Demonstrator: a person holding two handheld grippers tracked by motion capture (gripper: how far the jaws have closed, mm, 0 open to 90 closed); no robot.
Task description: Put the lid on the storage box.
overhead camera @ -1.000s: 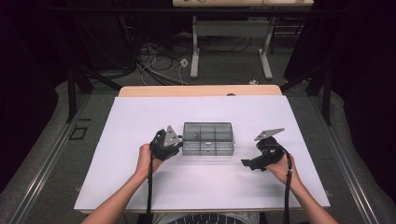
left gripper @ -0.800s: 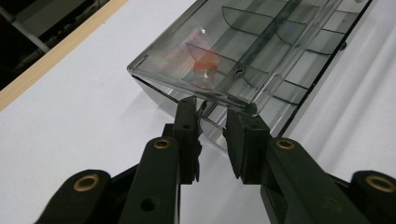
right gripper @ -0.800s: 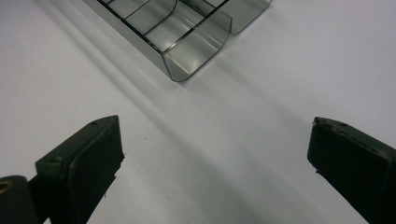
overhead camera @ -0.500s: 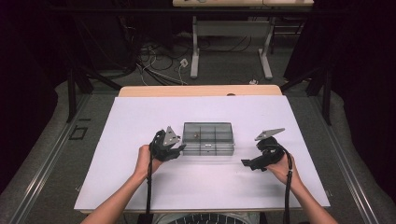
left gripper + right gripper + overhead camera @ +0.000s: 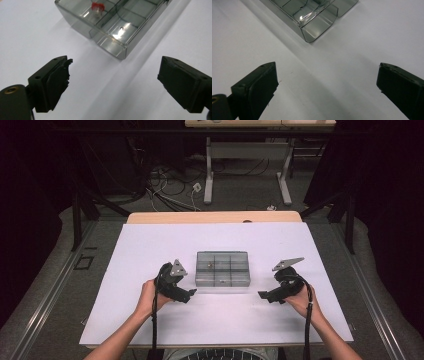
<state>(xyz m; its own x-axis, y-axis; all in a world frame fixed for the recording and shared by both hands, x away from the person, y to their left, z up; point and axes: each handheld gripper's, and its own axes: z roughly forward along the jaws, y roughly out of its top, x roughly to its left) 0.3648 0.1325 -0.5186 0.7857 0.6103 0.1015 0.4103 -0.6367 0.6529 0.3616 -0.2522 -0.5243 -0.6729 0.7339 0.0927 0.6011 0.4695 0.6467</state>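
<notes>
Both grippers' jaws gape empty; the left gripper (image 5: 191,293) has just been opening beside the box (image 5: 222,269).

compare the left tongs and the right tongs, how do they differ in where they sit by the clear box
The left tongs sit at the near left corner of the clear compartment box, very close to it; the right tongs sit off its near right corner with a wider gap. The left tongs have just been opening, with nothing between the jaws. From the left tongs a small red piece shows inside the box. Both are open, empty, low over the white table and aimed inward.
</notes>
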